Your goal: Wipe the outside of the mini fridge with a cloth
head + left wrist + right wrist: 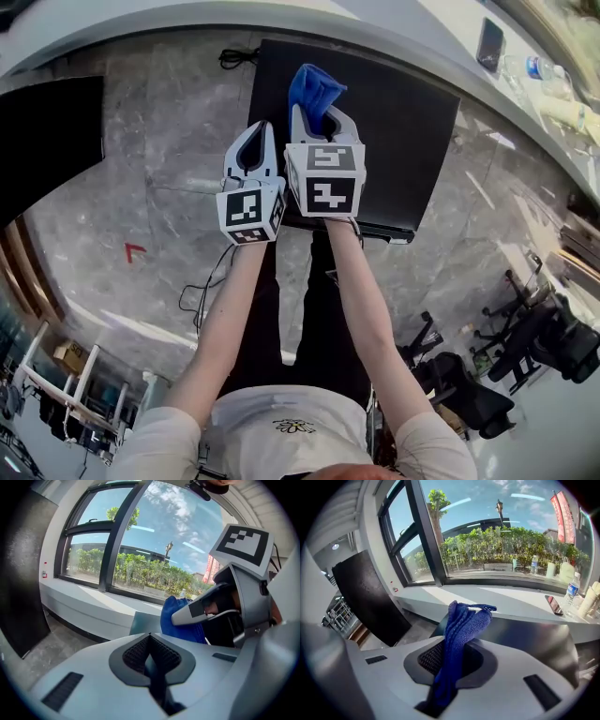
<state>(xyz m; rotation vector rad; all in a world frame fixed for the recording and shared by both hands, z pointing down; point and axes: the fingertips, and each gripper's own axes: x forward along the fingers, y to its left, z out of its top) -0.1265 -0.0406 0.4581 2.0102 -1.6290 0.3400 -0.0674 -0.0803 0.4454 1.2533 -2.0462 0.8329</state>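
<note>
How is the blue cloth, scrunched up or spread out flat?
Scrunched up: the right claw is shut on the blue cloth, which sticks out in bunched folds.

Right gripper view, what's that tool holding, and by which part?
The right tool grips the blue knitted cloth by its lower part; the bunched top sticks out.

Rough blue knitted cloth point(461, 620), smooth dark mini fridge point(403, 122) with dull sheen, polished grey marbled stone floor point(159, 178)

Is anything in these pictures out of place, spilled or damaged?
Nothing stands out. The cloth is bunched in the right gripper over the fridge; the left gripper is shut and empty. No spill or damage shows.
</note>
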